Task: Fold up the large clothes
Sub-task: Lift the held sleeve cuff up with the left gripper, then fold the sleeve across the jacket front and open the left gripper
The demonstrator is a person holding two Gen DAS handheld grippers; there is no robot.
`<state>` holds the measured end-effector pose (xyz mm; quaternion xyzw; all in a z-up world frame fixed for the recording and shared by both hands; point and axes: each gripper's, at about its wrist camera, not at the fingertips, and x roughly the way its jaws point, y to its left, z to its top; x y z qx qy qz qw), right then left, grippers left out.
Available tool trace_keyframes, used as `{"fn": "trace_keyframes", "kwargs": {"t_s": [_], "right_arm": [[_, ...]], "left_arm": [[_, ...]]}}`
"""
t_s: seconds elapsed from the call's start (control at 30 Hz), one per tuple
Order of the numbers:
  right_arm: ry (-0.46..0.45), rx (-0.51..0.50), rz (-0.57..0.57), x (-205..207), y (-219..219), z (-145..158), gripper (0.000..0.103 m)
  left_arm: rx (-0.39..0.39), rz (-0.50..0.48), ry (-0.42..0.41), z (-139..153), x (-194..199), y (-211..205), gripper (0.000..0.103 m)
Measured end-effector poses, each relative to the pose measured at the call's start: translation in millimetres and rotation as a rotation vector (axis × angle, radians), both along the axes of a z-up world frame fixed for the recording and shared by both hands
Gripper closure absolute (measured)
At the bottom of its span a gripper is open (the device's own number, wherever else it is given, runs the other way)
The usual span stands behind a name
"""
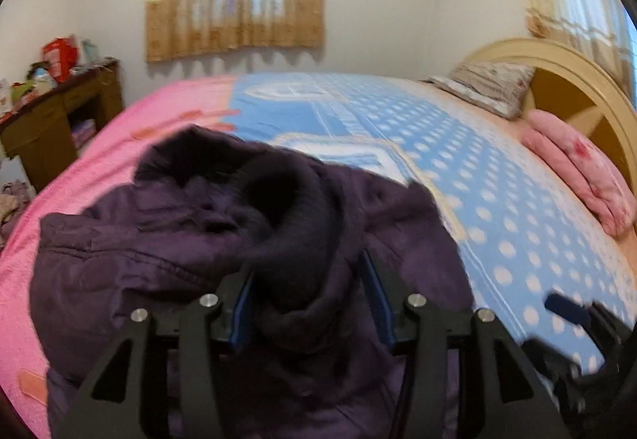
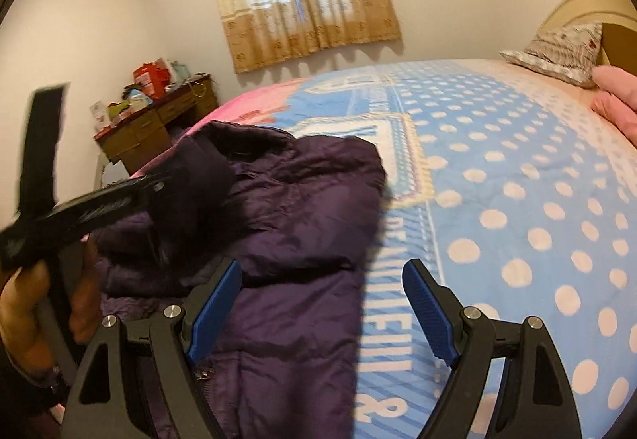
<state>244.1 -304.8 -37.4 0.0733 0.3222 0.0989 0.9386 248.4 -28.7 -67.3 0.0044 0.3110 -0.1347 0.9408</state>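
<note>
A large dark purple padded jacket point(image 1: 167, 240) lies bunched on the bed; it also shows in the right wrist view point(image 2: 286, 208). My left gripper point(image 1: 308, 279) is shut on a thick dark fold of the jacket, a sleeve or collar point(image 1: 294, 224), which fills the gap between the blue pads. My right gripper point(image 2: 322, 295) is open and empty, held just above the jacket's right edge. The left gripper's body point(image 2: 71, 212) and the hand holding it show at the left of the right wrist view.
The bed has a blue polka-dot and pink blanket point(image 1: 497, 200), also in the right wrist view point(image 2: 517, 200). Pillows point(image 1: 489, 88) and a folded pink quilt point(image 1: 581, 176) lie by the headboard. A cluttered wooden desk point(image 1: 51, 120) stands left of the bed.
</note>
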Motion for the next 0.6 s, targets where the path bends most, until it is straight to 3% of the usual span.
{"fn": "trace_keyframes", "kwargs": {"t_s": [0.03,0.17,0.23,0.33,0.43,0.53,0.6], "right_arm": [[0.003,-0.001,-0.009,-0.3,-1.8,-1.7,0.020],[0.017,-0.008,-0.035,2.7,-1.5,-1.6,0.020],[0.006,-0.010,-0.023,4.3,6.8,6.4,0.020],[-0.026,-0.003,0.034,7.7,29.7,24.7,0.020],[-0.031,0.002,0.120,23.3,65.9,41.4,0.020],[-0.007,-0.019,0.180,48.5,107.2,47.8,0.020],[0.015,-0.045,0.182,67.1,125.4,43.0,0.020]], "left_arm": [[-0.011,-0.036,-0.027,4.3,-14.3,6.3,0.048],[0.001,-0.056,-0.139,32.4,-52.3,32.8,0.011],[0.021,-0.016,-0.210,47.7,-65.9,69.2,0.002],[0.118,0.115,-0.247,55.5,-48.0,106.2,0.000],[0.207,0.279,-0.201,47.4,-16.3,153.1,0.001],[0.214,0.336,-0.138,32.8,6.3,173.1,0.001],[0.217,0.315,-0.077,15.8,17.3,174.2,0.001]]}}
